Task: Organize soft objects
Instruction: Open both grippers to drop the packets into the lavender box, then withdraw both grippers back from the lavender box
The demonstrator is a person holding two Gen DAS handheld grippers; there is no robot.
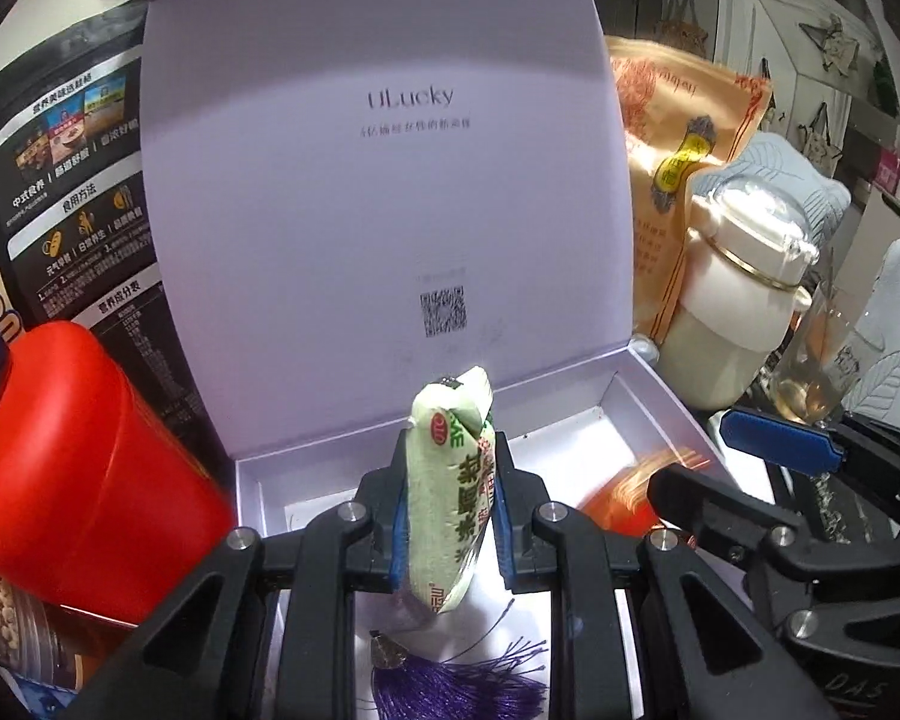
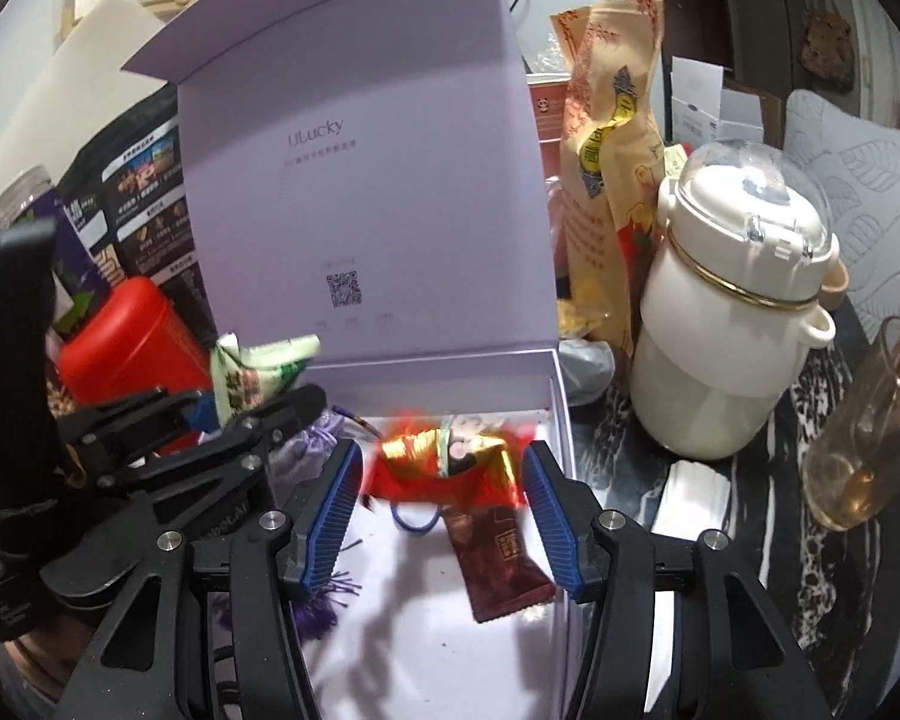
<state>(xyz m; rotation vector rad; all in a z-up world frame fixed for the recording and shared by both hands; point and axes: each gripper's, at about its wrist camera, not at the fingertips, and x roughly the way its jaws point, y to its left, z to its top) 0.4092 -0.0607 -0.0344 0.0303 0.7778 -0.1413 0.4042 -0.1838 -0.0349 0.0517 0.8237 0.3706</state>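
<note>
Left gripper (image 1: 447, 516) is angled downward over the open box (image 1: 660, 414), its blue pads clamped on both sides of a pale green packet (image 1: 450, 480) that stands upright between them. Below it on the box floor lies a purple tassel (image 1: 456, 684). Right gripper (image 2: 444, 516) is likewise pitched downward over the box, jaws spread wide, pads clear of everything. Between and beneath those pads lie a dark brown sachet (image 2: 498, 564) and, just beyond it, a blurred red and gold packet (image 2: 444, 468); whether the latter rests on the floor cannot be told. The box lid (image 1: 384, 192) stands upright at the back. Beyond: a red canister (image 1: 84, 462) left, a white flask (image 2: 732, 324) and a glass (image 2: 864, 450) right.
</note>
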